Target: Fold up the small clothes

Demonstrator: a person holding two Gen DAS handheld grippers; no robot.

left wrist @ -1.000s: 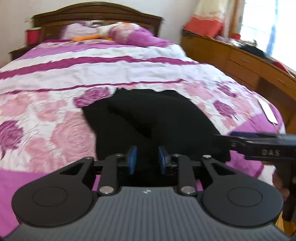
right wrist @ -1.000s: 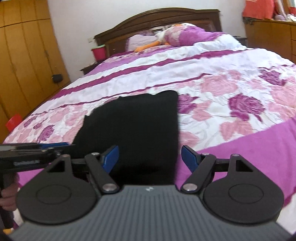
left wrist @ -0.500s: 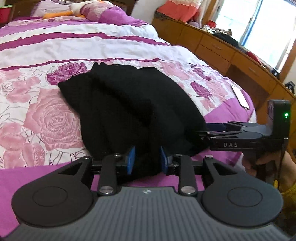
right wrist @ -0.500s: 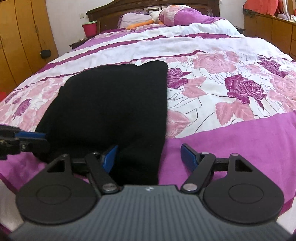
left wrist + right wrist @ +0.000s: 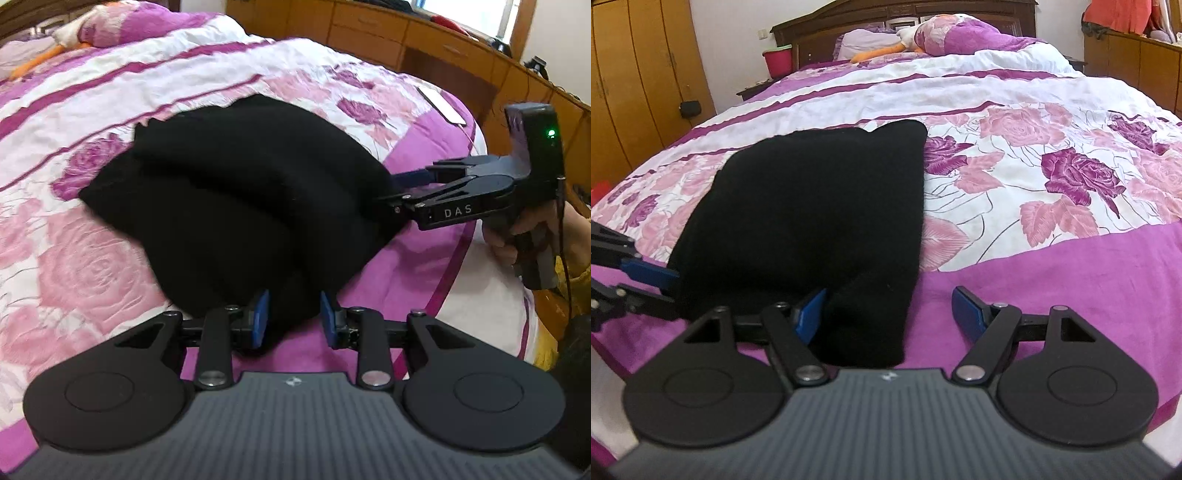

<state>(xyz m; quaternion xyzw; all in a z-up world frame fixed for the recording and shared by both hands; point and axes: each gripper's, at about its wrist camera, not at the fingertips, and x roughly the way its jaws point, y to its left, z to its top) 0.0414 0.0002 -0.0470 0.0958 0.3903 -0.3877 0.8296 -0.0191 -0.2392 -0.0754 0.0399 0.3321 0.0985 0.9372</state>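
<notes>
A black garment (image 5: 236,206) lies in a folded strip on the flowered bedspread (image 5: 92,266) near the foot of the bed; it also shows in the right wrist view (image 5: 812,221). My left gripper (image 5: 291,314) is narrowly open around the garment's near corner. My right gripper (image 5: 888,314) is wide open, its left finger (image 5: 810,310) on the garment's near end and its right finger over bare bedspread. The right gripper also shows from the side in the left wrist view (image 5: 402,192), at the garment's right edge. The left gripper's blue fingertips (image 5: 650,275) show at the garment's left edge.
A wooden dresser (image 5: 424,48) runs along the bed's right side. A white flat object (image 5: 441,103) lies near the bed's right edge. Pillows (image 5: 960,35) and the headboard (image 5: 886,14) are at the far end. A wardrobe (image 5: 639,74) and a red bin (image 5: 777,59) stand at left.
Both grippers have moved down and in toward the garment's near edge. The left gripper's fingers have spread slightly around the cloth.
</notes>
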